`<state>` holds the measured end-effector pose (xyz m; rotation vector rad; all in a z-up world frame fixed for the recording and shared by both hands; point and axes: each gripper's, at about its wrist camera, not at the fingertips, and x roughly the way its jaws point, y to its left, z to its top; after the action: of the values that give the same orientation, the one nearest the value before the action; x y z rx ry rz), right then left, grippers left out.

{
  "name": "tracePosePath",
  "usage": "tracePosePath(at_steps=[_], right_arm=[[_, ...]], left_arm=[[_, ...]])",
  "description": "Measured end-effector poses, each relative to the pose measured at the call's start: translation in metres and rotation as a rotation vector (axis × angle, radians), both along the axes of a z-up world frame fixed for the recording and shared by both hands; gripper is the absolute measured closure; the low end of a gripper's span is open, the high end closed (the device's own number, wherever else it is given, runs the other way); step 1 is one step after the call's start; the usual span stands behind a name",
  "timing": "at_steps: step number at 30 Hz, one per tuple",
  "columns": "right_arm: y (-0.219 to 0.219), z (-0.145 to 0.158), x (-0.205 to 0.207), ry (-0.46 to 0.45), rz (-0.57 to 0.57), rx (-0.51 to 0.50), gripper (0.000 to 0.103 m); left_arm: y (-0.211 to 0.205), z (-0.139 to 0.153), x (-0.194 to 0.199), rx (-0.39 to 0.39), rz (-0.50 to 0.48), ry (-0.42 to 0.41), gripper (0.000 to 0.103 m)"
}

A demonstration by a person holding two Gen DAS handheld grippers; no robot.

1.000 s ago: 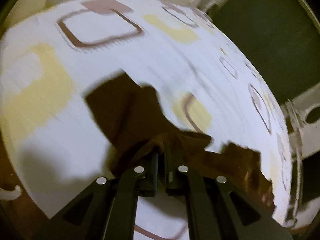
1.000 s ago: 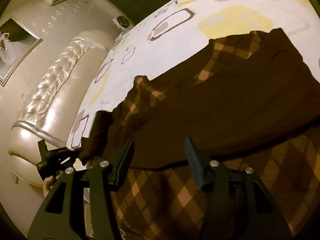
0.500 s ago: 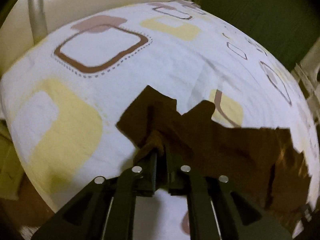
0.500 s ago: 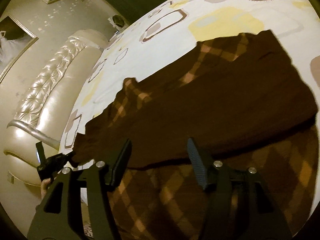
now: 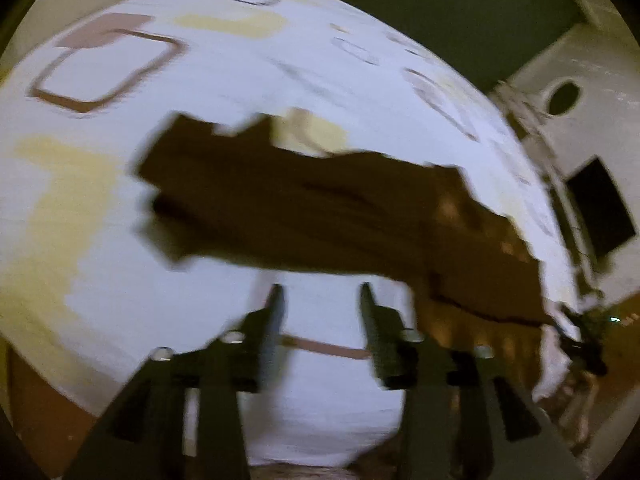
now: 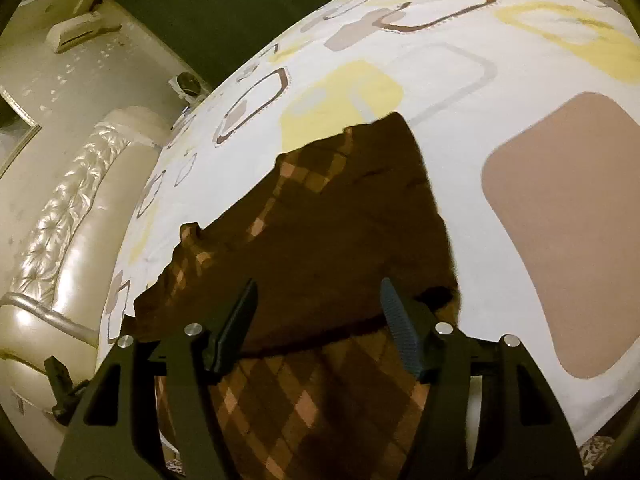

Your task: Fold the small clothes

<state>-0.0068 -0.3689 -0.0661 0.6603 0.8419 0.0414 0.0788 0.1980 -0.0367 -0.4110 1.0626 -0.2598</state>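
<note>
Both grippers are letting go: the left gripper point(image 5: 320, 300) spreads over bare bedspread point(image 5: 200, 80), the right gripper point(image 6: 316, 304) widens above the garment point(image 6: 320, 232), lying near the bed's edge. The folded flap may spring back unpinned.

The white patterned bedspread point(image 6: 472, 216) lies bare and open to the right of the brown garment point(image 6: 340, 248). On the left, the padded headboard point(image 6: 68, 216) walls off the bed's edge.
</note>
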Motion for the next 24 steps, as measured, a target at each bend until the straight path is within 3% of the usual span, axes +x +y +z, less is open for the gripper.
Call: tracePosePath(at_steps=[3,9,14,21,22,24], right_arm=[[0.003,-0.004,-0.002,0.005,-0.001,0.023,0.039],[0.011,-0.006,-0.001,0.006,0.024,0.037,0.039],[0.014,-0.010,-0.001,0.012,0.032,0.050,0.039],[0.014,-0.019,-0.002,0.028,0.030,0.063,0.039],[0.014,-0.019,-0.002,0.029,0.030,0.061,0.039],[0.013,-0.019,-0.004,0.027,0.028,0.060,0.039]], left_arm=[[-0.043,0.002,0.015,-0.057,-0.083,-0.006,0.046],[-0.104,-0.023,0.062,-0.090,-0.175,0.063,0.045],[-0.109,-0.048,0.080,-0.174,-0.154,0.143,0.045],[-0.097,-0.052,0.085,-0.268,-0.127,0.139,0.046],[-0.097,-0.052,0.085,-0.272,-0.124,0.139,0.048],[-0.098,-0.053,0.086,-0.261,-0.122,0.140,0.063]])
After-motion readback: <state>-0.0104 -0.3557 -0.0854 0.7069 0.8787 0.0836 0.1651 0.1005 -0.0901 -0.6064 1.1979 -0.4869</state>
